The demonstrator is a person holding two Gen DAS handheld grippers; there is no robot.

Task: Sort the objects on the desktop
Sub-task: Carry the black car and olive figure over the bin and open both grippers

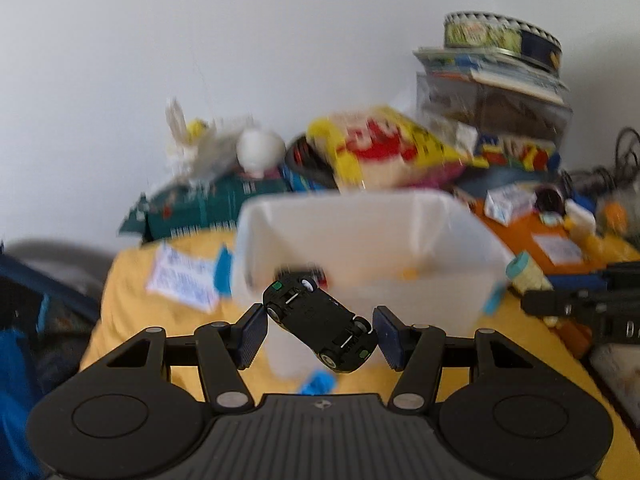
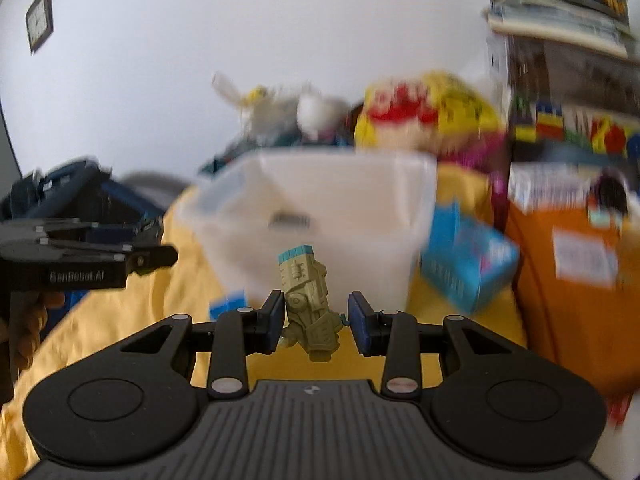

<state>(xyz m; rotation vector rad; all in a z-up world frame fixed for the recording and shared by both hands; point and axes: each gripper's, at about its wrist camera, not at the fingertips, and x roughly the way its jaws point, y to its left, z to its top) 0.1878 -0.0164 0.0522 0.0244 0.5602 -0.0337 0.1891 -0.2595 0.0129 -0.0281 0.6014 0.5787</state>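
The weak point, as I judge it, is the grip on the black toy car (image 1: 320, 322). It sits diagonally between the pads of the left gripper (image 1: 320, 336), underside toward the camera, caught only at its two ends — one corner against the left pad, the other near the right pad, where contact is hard to confirm. A jolt or a slight easing of the fingers could let it pivot and fall short of the white plastic bin (image 1: 360, 240), onto the yellow cloth (image 1: 128, 280) near the bin's front wall. The fingers stand about half open, spanning the car's length.

The right gripper (image 2: 316, 320) carries a similar risk. Its olive-green toy figure (image 2: 310, 304), with a teal top, stands upright between the pads, touching the left pad (image 2: 274, 320); a gap shows on the right side, so I cannot tell whether it is really clamped. If it is not, it could tip out before it gets above the bin's rim. These fingers are also roughly half open.

Both toys hang just in front of the bin's near wall, not yet over its opening. Something small already lies inside — too blurred to name. Beyond the bin, a yellow-and-red bag (image 1: 384, 148) and stacked boxes crowd the far edge against the wall; an overshoot could knock into them.
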